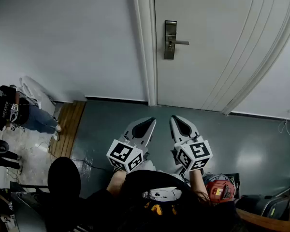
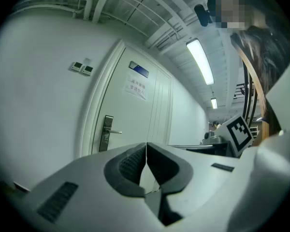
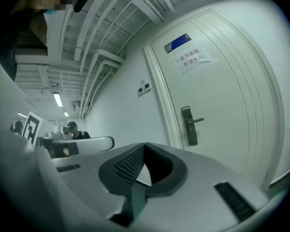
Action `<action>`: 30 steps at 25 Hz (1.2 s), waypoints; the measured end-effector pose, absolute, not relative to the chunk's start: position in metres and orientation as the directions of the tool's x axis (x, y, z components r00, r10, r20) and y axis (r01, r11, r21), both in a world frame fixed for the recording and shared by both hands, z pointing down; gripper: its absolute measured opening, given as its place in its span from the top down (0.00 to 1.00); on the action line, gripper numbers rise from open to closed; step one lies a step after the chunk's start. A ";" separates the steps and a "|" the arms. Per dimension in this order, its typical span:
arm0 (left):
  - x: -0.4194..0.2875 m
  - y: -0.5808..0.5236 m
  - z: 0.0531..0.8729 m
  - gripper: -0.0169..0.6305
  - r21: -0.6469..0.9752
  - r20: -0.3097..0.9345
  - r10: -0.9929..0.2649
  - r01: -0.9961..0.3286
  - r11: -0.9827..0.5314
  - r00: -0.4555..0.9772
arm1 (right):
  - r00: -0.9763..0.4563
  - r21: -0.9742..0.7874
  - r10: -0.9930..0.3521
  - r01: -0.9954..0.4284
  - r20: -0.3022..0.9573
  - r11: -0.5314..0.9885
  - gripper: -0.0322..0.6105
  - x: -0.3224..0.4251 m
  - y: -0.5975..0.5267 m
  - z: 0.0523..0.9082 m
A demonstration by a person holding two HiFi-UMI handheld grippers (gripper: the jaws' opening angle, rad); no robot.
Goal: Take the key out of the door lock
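Observation:
The white door (image 1: 217,42) is closed, with a metal lock plate (image 1: 170,40) and lever handle (image 1: 180,42) near its left edge. The key is too small to make out at the plate. Both grippers hang low over the grey floor, well short of the door. My left gripper (image 1: 149,123) is shut and empty, its tips meeting (image 2: 146,147), with the lock plate (image 2: 106,133) far off to its left. The right gripper (image 1: 178,121) is likewise shut on nothing (image 3: 144,149), with the lock plate (image 3: 188,126) to its right.
A white wall (image 1: 67,37) runs left of the door frame (image 1: 147,42). A person (image 1: 14,111) stands at the far left beside a wooden strip (image 1: 67,127). A red object (image 1: 220,188) lies by my right arm. A paper notice (image 3: 193,59) hangs on the door.

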State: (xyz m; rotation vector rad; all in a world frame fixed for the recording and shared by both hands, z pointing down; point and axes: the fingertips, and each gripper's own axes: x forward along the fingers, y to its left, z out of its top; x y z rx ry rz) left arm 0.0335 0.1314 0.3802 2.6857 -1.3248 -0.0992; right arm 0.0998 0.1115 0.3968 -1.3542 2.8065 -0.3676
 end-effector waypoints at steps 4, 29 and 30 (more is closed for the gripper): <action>0.038 0.133 0.380 0.96 0.156 0.012 -0.790 -0.781 -0.604 0.613 | -0.627 -0.218 -0.774 -0.771 0.090 0.599 0.94 0.103 0.114 0.396; 0.028 0.096 0.395 0.96 0.131 0.068 -0.805 -0.806 -0.578 0.589 | -0.654 -0.251 -0.750 -0.746 0.103 0.616 0.94 0.095 0.073 0.416; 0.024 0.090 0.397 0.96 0.134 0.067 -0.805 -0.805 -0.578 0.589 | -0.652 -0.255 -0.751 -0.747 0.103 0.614 0.94 0.092 0.067 0.417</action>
